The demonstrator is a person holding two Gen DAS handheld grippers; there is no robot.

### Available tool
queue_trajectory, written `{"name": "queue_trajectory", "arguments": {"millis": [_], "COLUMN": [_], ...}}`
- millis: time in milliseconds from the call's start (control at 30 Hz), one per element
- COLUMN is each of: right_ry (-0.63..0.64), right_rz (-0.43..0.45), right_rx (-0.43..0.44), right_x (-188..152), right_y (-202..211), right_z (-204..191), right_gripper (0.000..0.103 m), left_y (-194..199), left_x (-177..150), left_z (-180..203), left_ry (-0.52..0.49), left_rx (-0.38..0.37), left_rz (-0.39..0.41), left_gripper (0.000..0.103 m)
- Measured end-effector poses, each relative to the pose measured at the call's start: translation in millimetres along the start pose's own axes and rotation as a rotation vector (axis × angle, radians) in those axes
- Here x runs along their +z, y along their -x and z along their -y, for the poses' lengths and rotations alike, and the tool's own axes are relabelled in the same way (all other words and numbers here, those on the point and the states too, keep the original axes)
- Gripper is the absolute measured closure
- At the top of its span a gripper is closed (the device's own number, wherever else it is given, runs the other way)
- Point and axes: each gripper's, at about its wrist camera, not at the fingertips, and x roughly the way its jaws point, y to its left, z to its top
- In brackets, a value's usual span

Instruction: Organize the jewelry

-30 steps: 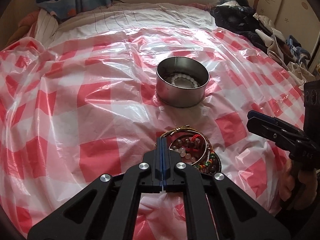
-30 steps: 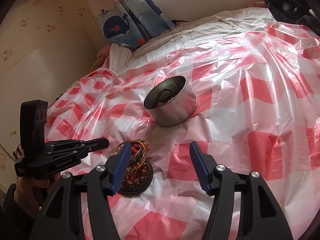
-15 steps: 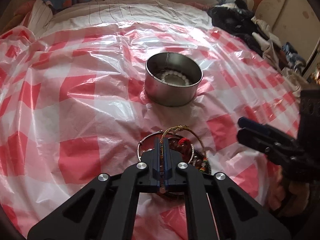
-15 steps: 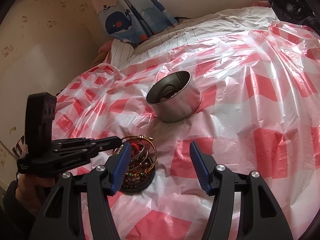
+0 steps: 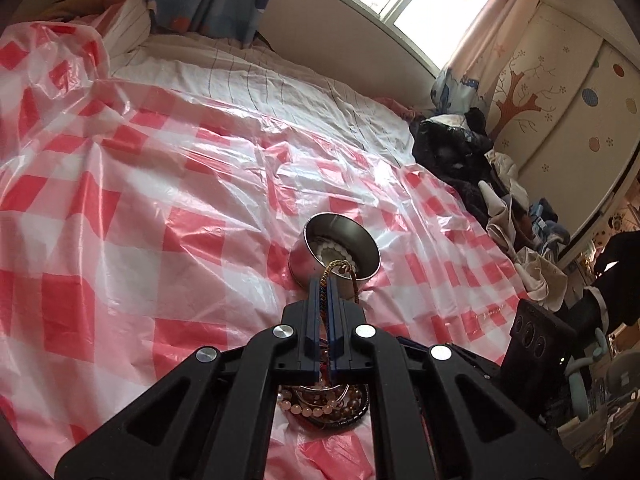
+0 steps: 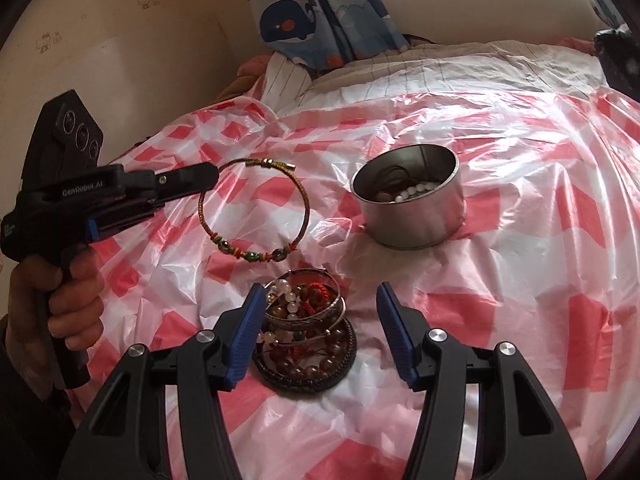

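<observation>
— What have your tongs got?

— My left gripper (image 6: 212,178) is clamped on a braided cord bracelet (image 6: 256,216); it hangs in the air above the pile of bracelets (image 6: 308,328); my right gripper (image 6: 320,332) has just been closing a little, yet its blue pads stand apart either side of that pile, pressing nothing.

— And the tin?

— The metal tin (image 6: 412,204) sits beyond on the checked plastic sheet (image 6: 540,240), white beads inside.
</observation>
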Motion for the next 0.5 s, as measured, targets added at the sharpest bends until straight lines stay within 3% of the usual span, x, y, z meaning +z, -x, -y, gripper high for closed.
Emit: {"name": "queue_trajectory", "arguments": {"millis": [233, 333, 500], "right_ry": [0.09, 0.126, 0.154], "right_rz": [-0.066, -0.097, -0.042], "right_rx": [-0.037, -0.059, -0.037], "right_x": [4, 1, 5], "right_y": [-34, -42, -22], "right_z": [-18, -23, -33], "right_gripper": [0.06, 0.095, 0.099], "left_y": [8, 7, 6], "left_x": [4, 4, 2], "left_z": [-6, -6, -7], "left_ry": [0.017, 0.015, 0.012], "left_rx": [0.0, 0.005, 0.021], "left_rz": [0.021, 0.02, 0.016], "left_gripper": [0.101, 0.101, 0.101]}}
